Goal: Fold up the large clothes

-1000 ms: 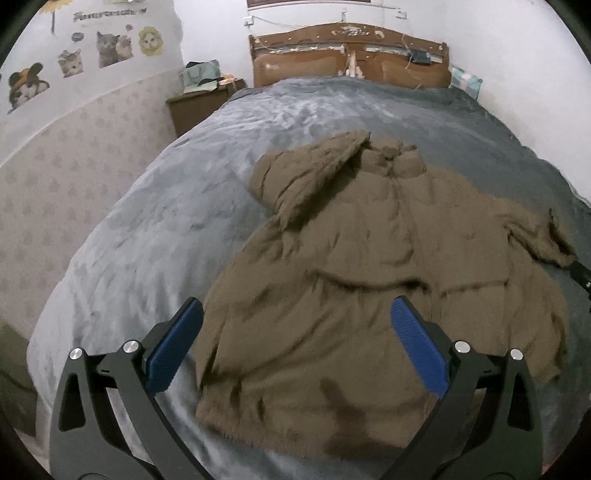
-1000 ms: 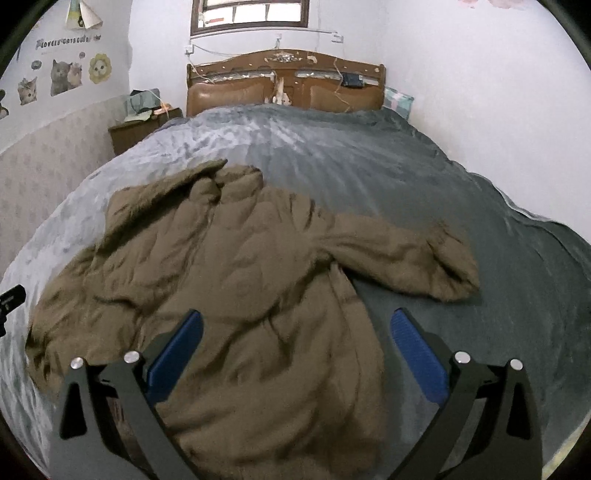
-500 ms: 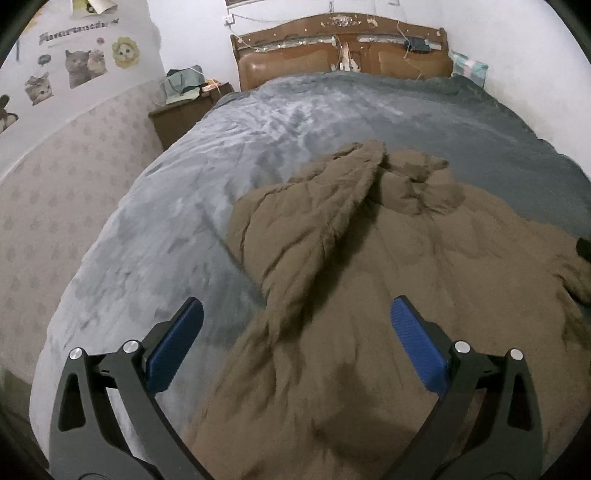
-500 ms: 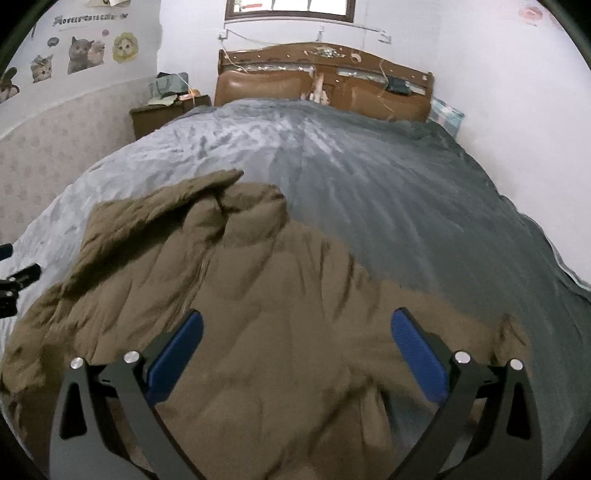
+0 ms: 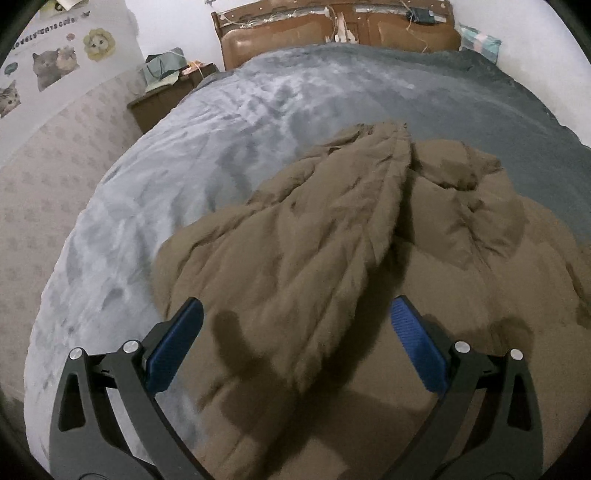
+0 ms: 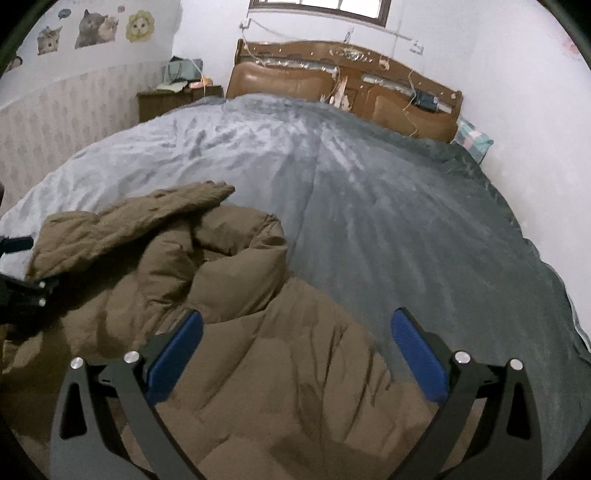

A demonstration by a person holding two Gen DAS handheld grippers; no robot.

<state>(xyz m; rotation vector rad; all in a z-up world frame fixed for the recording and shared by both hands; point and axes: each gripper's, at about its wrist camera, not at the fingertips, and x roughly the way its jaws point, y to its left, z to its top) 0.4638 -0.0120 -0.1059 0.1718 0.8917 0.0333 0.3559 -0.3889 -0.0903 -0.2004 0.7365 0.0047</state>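
a brown padded jacket [image 5: 369, 258] lies spread on the grey blanket [image 5: 229, 122] that covers the bed, nearer the foot than the headboard, its collar end bunched toward the pillows. one sleeve [image 5: 332, 206] is laid up over the body, running toward the collar. both tools hang low over it. the left gripper [image 5: 297, 341] has its jaws spread wide with nothing between the blue pads [image 5: 173, 347], sitting over that folded sleeve and its own shadow. the right gripper [image 6: 297, 350] is spread the same way and empty, over the shoulder part on the other side, where the jacket edge meets the blanket.

to my eye the fold is at an early stage: one side brought in, the other side and the halving of the body not yet done. the next move looks like a grab, each tool needing to drop onto a real thickness of cloth and close on it, since puffy fabric like this would slip out of a shallow pinch. from these views i cannot see the hem or the far sleeve.

the blanket is plush and a bit rumpled. a carved wooden headboard [image 6: 347, 81] with brown padded panels stands against the white wall, cords draped along it. a nightstand [image 6: 173, 101] piled with things sits beside it, cat stickers [image 6: 96, 27] above, and a window [image 6: 317, 7] higher up.
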